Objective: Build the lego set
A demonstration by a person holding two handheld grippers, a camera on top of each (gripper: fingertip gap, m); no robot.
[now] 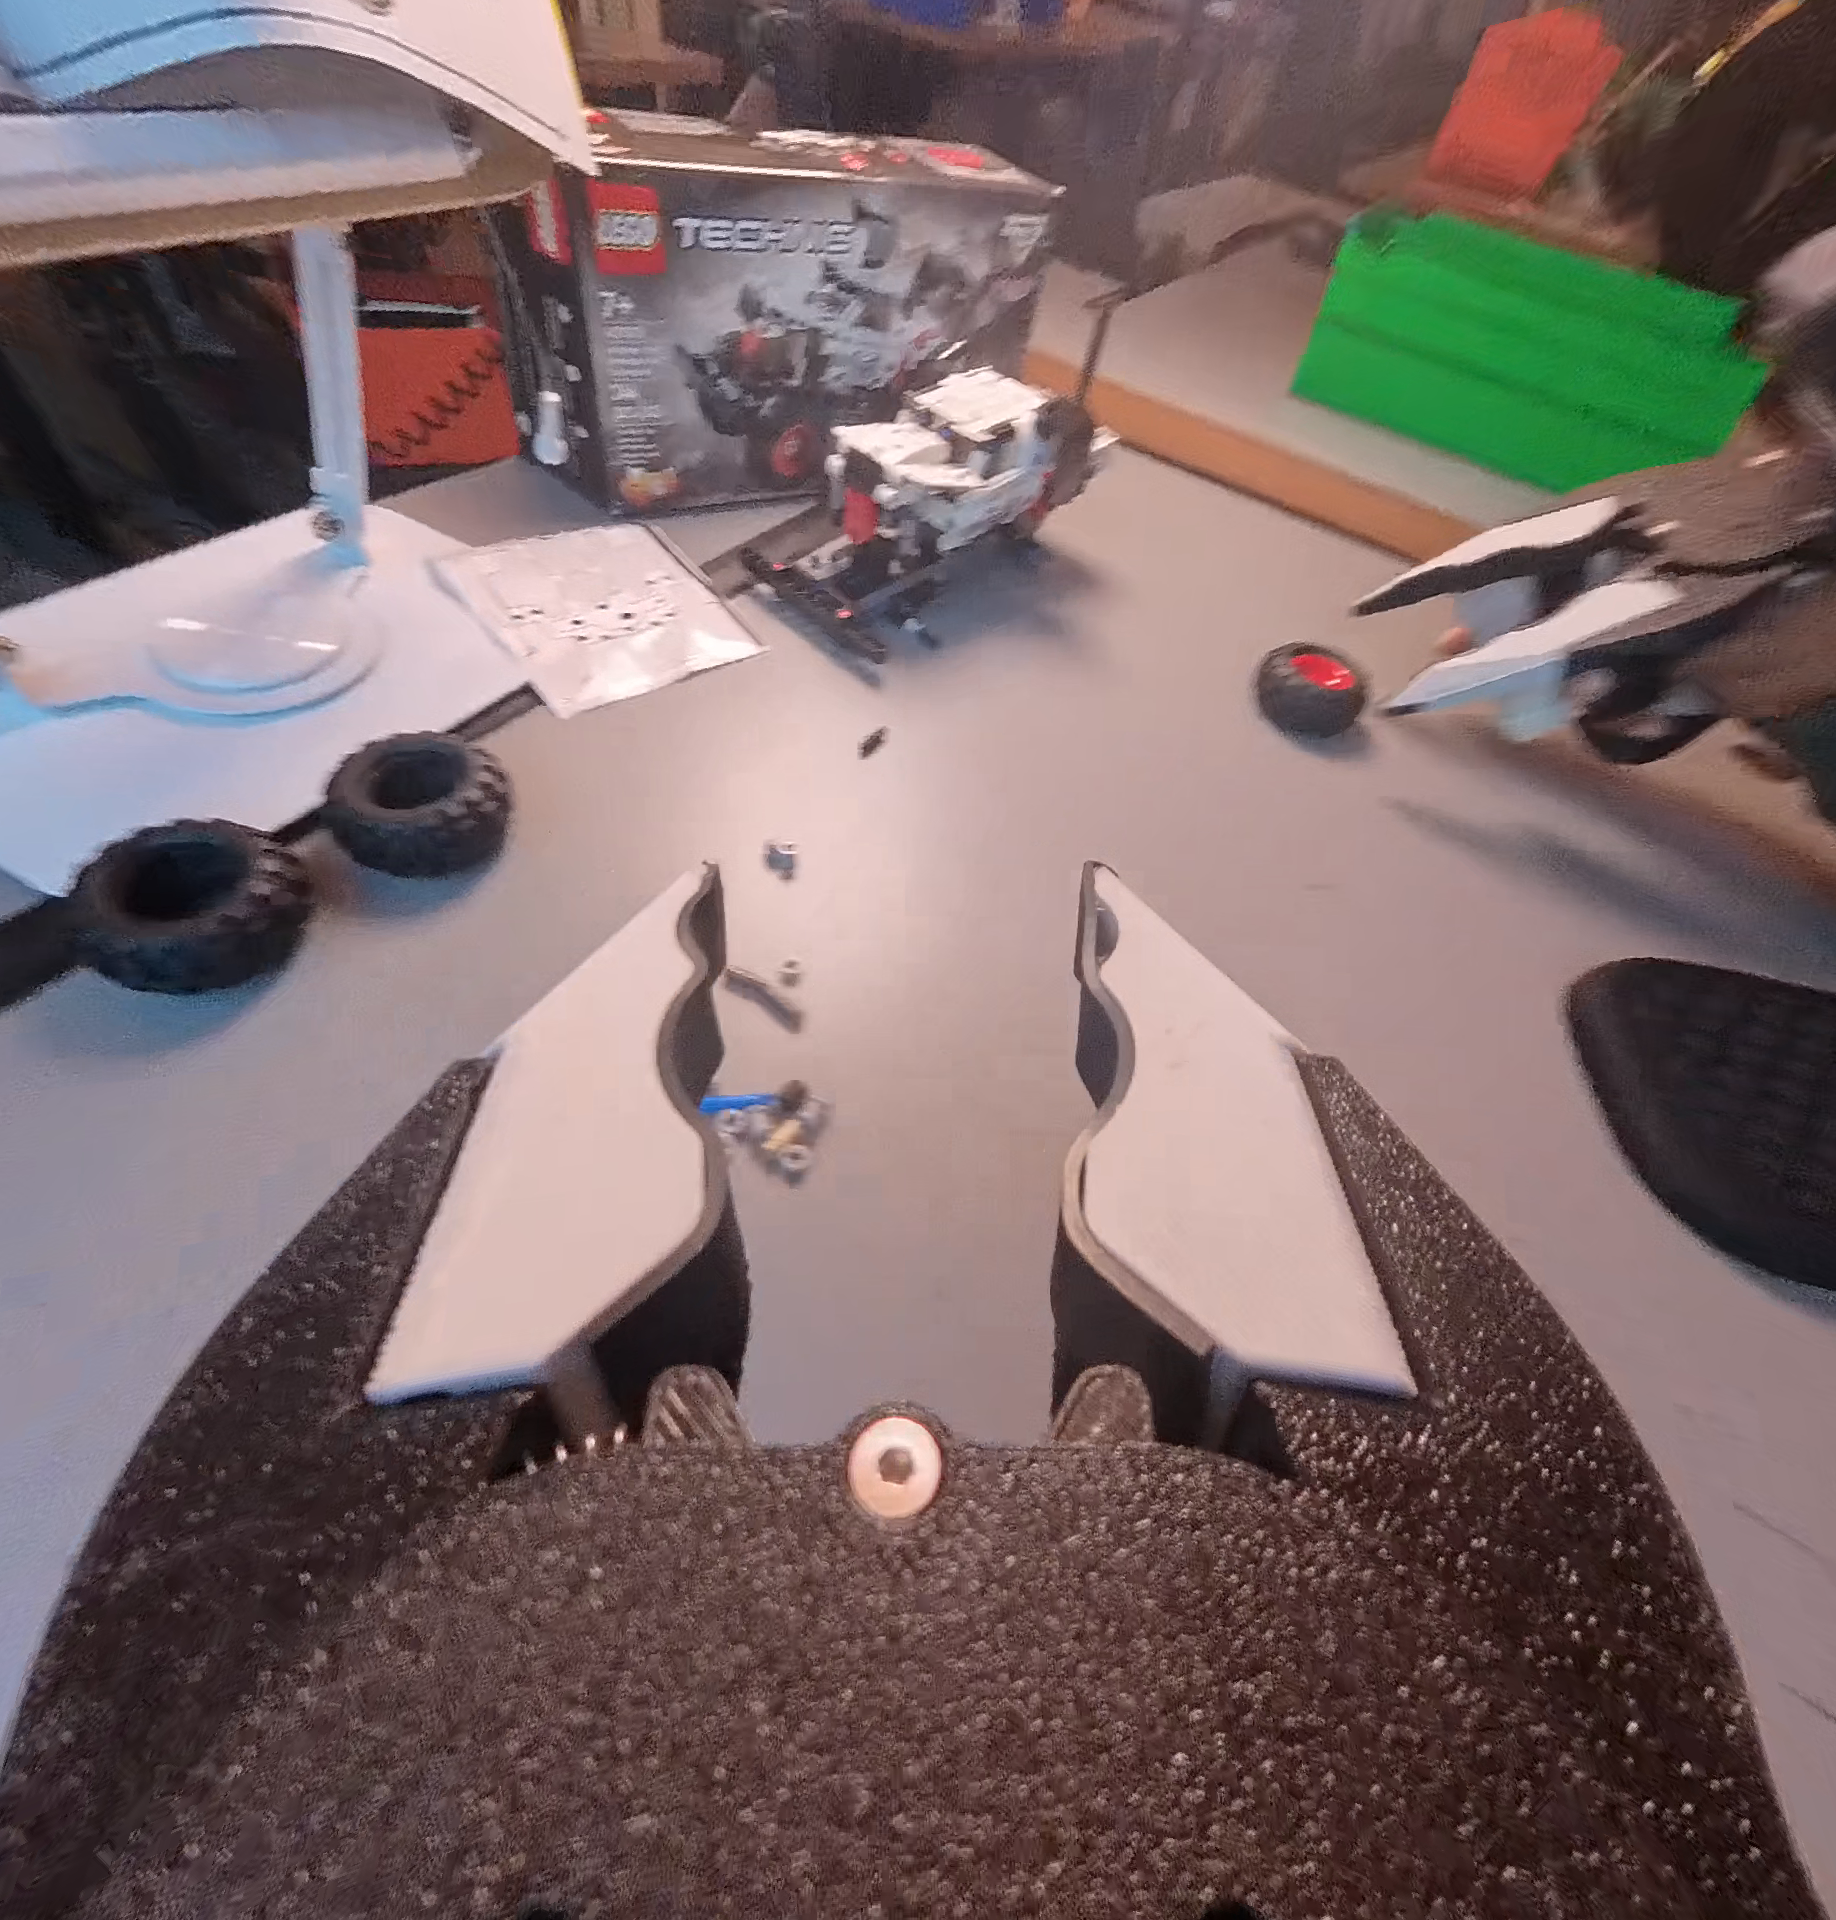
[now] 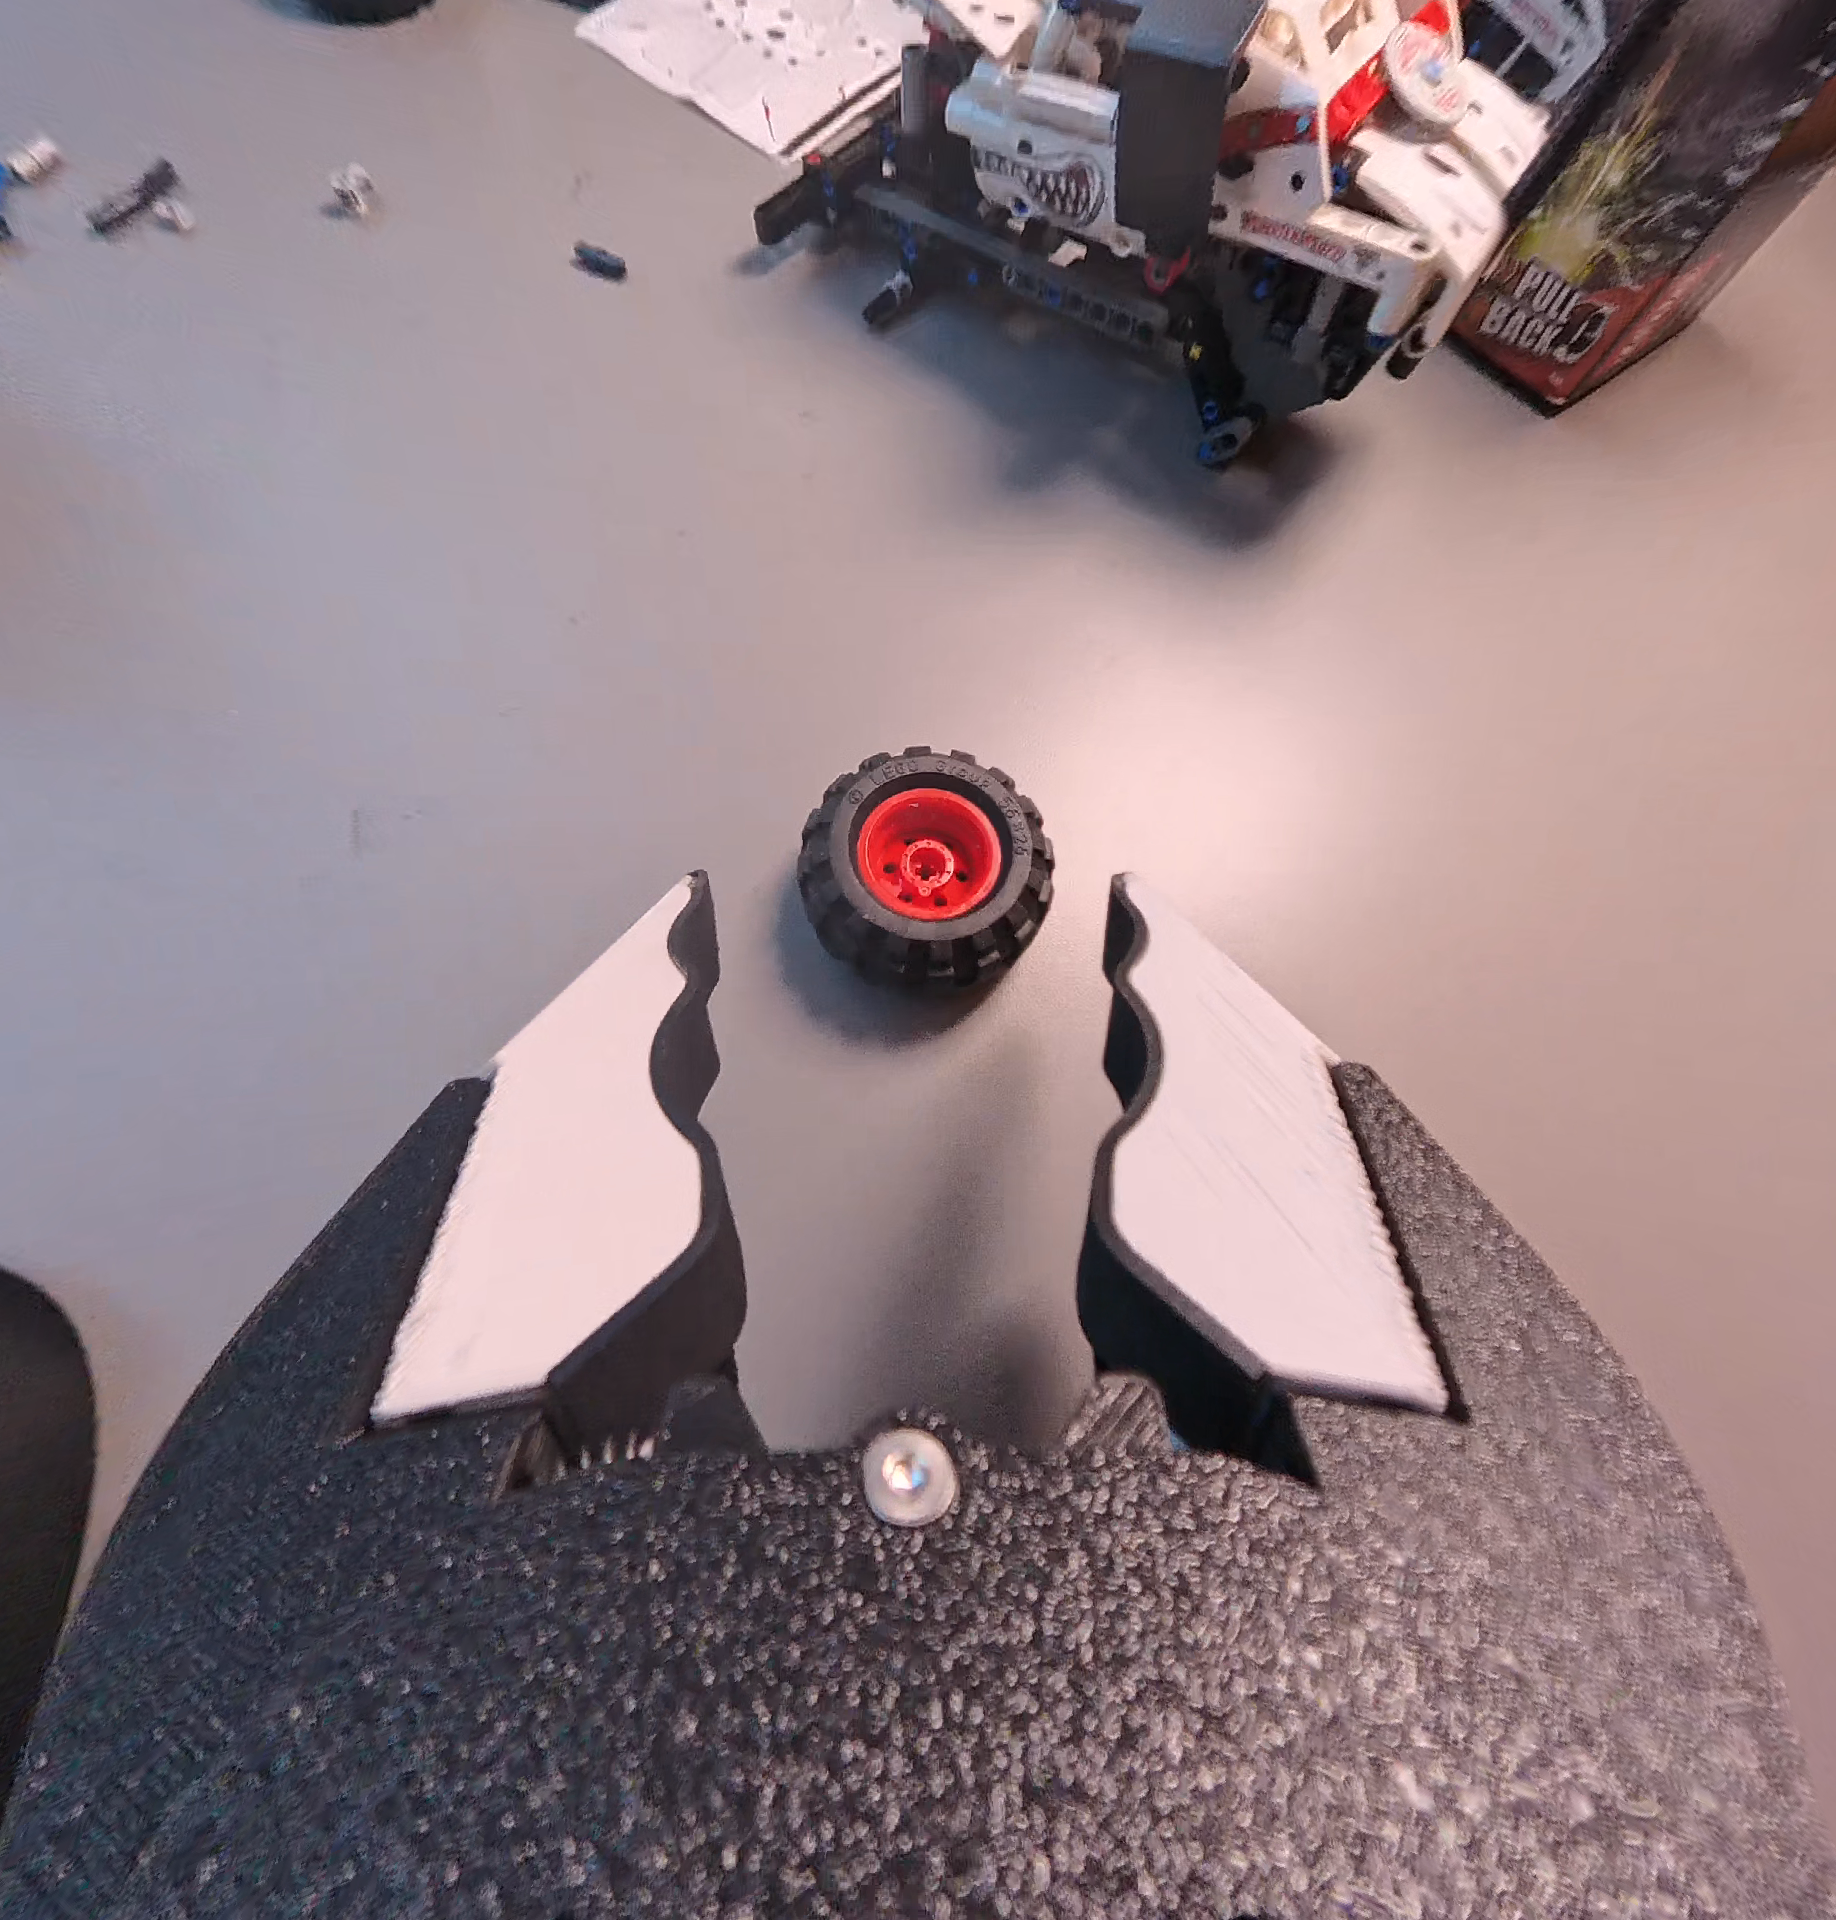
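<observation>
Our right gripper (image 2: pixel 909 883) wide open, empty; red-hubbed wheel (image 2: pixel 926 864) on table (image 2: pixel 374 623) just past fingertips. Left gripper (image 1: pixel 898 878) open, empty, over loose small parts (image 1: pixel 779 1127).

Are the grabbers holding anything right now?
No. Both are open and empty. The right gripper has the red wheel lying loose just ahead of its tips, untouched. The left gripper is over small loose pieces.

I count one wheel with a red middle (image 2: pixel 926 864), two empty black tires (image 1: pixel 417 788) near the left edge of the table (image 1: pixel 1101 831), one half-built truck (image 2: pixel 1153 187), one box (image 1: pixel 789 332), one paper sheet (image 1: pixel 597 613) — and some tiny loose bits (image 1: pixel 779 1127), too blurry to count.
</observation>
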